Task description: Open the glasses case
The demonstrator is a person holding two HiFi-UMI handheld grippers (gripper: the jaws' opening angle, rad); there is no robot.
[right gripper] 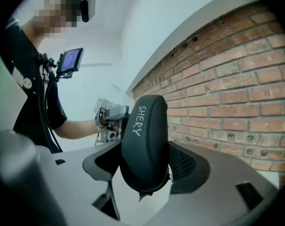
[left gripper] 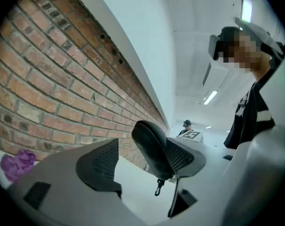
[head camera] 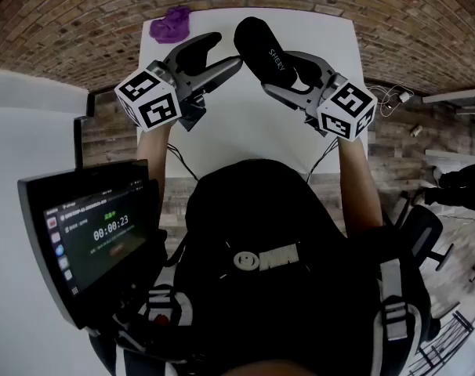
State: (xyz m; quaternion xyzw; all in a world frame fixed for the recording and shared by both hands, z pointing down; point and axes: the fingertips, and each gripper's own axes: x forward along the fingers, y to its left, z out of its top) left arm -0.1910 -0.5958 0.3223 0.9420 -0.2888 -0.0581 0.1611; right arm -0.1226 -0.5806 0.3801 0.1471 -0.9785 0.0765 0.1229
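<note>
Glasses case: we see the black glasses case [head camera: 261,49] held up over the far part of the white table [head camera: 245,131], between the two grippers and clear of the surface. It looks closed to us, with white lettering on one face.
Right gripper: the right gripper [head camera: 281,67] has the case standing between its jaws. In the right gripper view the jaws are spread wide, with one pad against each side of the case.
Left gripper: the left gripper [head camera: 228,48] reaches in from the other side. In the left gripper view its jaws stand apart. One end of the case rests against the right-hand pad, while bare table shows between the case and the other pad.
Clip: a small clip [left gripper: 157,189] hangs from the case's lower end.
Purple cloth: we see a crumpled purple cloth [head camera: 171,23] lying at the table's far left corner, well apart from the case.
Surroundings: a brick wall [head camera: 65,22] runs behind the table, and a monitor [head camera: 88,233] sits low on the left.
</note>
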